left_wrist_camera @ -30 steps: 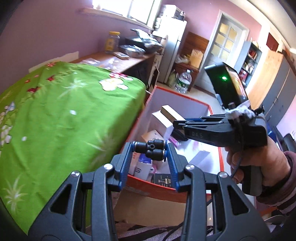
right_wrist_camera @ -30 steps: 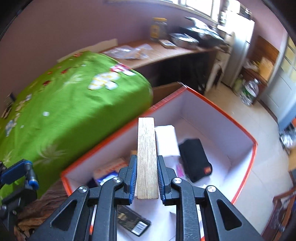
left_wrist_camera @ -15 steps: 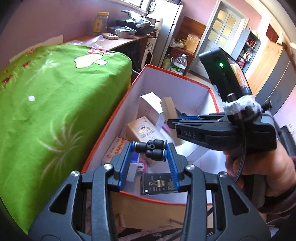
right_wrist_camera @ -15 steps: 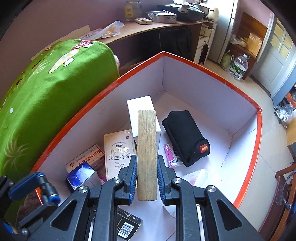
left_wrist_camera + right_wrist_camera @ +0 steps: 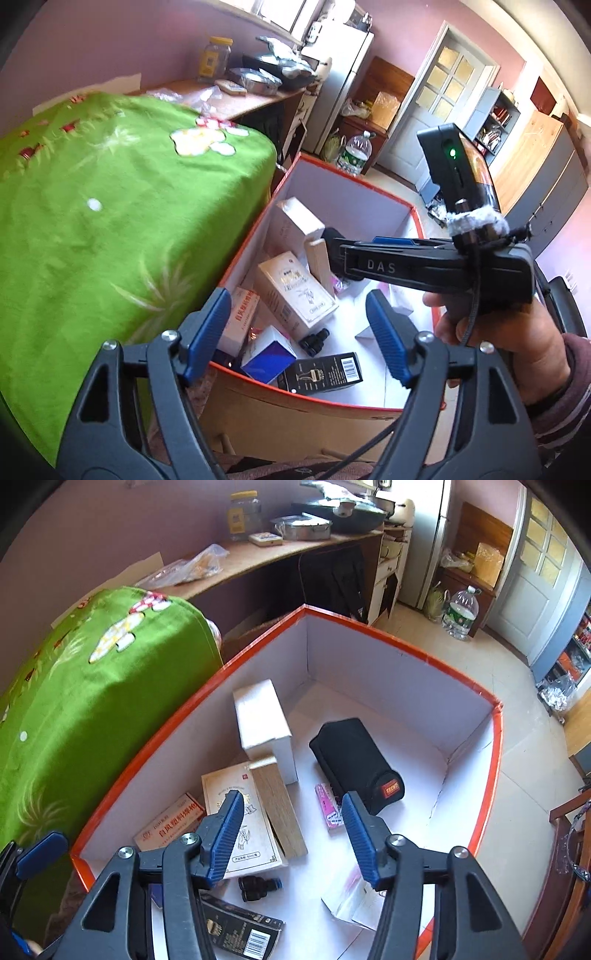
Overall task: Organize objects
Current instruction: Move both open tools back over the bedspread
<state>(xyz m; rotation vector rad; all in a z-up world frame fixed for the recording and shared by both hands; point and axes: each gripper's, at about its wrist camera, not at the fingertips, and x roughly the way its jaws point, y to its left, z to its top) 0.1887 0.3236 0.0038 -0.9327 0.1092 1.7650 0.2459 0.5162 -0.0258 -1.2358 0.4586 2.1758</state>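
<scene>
An orange-rimmed white box (image 5: 402, 646) (image 5: 354, 181) sits beside the green-covered bed. My left gripper (image 5: 295, 332) is open and empty above the box's near end. The black pipe fitting (image 5: 313, 338) (image 5: 258, 885) lies on the box floor. My right gripper (image 5: 291, 830) is open and empty above the box. The wooden block (image 5: 279, 806) (image 5: 317, 254) lies in the box, leaning on a cream carton (image 5: 240, 819). The right gripper's body also shows in the left wrist view (image 5: 424, 264).
The box also holds a white carton (image 5: 264, 720), a black pouch (image 5: 354, 760), a pink packet (image 5: 327, 806), a red-lettered carton (image 5: 170, 827), a blue carton (image 5: 267, 356) and a black barcoded carton (image 5: 325, 374). The green bed (image 5: 92, 221) lies left. A desk (image 5: 258, 554) stands behind.
Both grippers opened. The black fitting dropped from my left gripper onto the box floor. The wooden block left my right gripper and now lies in the box.
</scene>
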